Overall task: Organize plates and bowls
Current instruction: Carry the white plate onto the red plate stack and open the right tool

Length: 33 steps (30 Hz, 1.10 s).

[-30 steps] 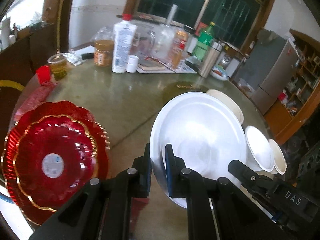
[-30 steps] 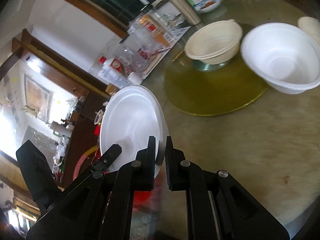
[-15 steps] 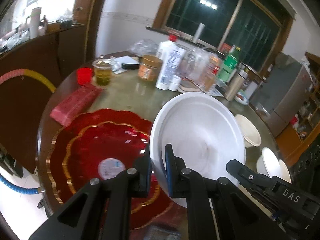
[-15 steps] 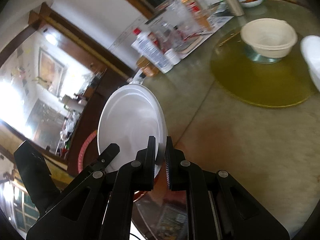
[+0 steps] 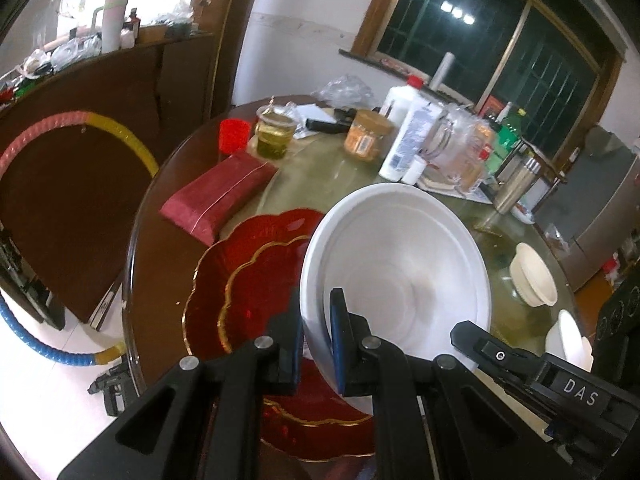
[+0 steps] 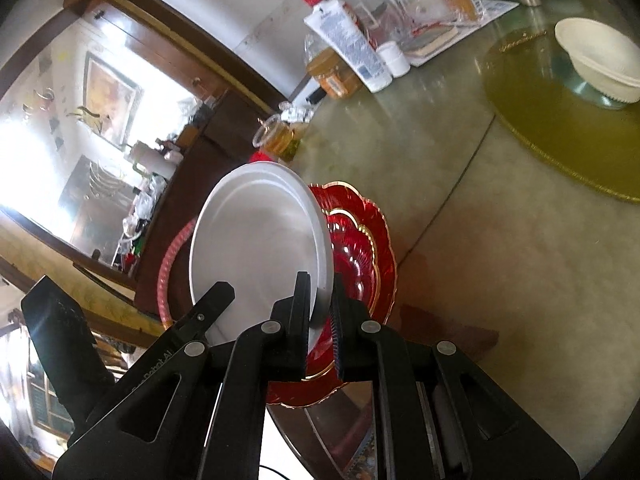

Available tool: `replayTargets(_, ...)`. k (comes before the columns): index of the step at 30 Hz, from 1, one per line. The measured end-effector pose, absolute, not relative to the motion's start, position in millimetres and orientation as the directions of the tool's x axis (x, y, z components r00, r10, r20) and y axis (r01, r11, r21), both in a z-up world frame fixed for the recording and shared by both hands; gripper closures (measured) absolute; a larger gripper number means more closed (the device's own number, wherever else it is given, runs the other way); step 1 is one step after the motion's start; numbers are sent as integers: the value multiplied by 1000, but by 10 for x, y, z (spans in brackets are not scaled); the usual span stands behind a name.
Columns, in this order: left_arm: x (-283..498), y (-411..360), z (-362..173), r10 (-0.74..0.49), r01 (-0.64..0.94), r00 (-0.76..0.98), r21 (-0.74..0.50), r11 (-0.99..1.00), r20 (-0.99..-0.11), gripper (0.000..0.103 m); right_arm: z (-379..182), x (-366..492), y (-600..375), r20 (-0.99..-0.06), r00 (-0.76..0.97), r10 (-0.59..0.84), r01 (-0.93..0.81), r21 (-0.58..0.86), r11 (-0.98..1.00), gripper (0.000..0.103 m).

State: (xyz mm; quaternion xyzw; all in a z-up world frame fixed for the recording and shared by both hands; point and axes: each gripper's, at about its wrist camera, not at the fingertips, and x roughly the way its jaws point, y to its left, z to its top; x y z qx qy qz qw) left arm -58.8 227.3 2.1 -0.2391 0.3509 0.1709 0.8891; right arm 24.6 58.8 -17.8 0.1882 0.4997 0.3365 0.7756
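Both tongs, left and right, pinch the white plate; lower it flat and gently onto the red plates.

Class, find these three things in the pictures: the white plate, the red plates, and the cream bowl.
white plate [image 5: 408, 264], left wrist view, centre of its face.
red plates [image 5: 256, 292], left wrist view, ribbed inner part left of the white plate.
cream bowl [image 6: 600, 60], right wrist view, inside wall.
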Motion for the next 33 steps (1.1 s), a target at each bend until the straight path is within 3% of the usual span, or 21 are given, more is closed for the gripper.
replayTargets(13,-600,2446,-232,112,-511,629,-300,805,-769,93,-406,315,775,-697,205,687,-309,620,721,94)
replayTargets(33,-651,2508,-266,128,-550,609,-301,779,-783,93,-518,353,868,-700,131,702,-300,647,701,91)
